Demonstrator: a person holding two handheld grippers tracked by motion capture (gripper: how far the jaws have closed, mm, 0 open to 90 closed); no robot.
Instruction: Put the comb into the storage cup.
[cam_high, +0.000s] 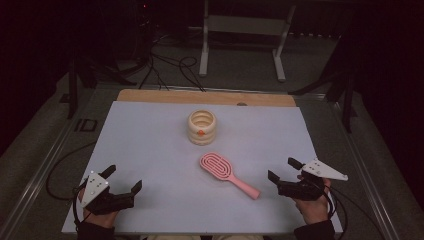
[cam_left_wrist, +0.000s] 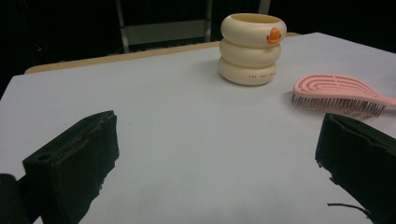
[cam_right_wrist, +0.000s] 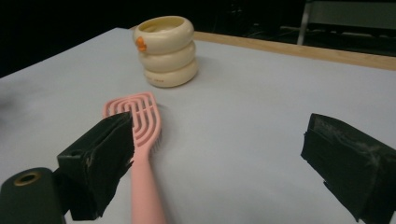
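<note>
1. My right claw (cam_high: 283, 173) is spread wide and holds nothing; it sits just beside the handle end of the pink brush (cam_high: 227, 173), which lies bristles-down on the white table (cam_high: 150, 150), near the middle.
2. My left claw (cam_high: 125, 179) is equally wide and empty, well apart from the brush.
3. The cream cup (cam_high: 201, 127) stands upright beyond the brush head.
4. The handle is thin and low, so I may pinch the table or skid the brush away.
5. From my right claw's camera the handle looks blurred; I probably can't judge alignment well.
</note>
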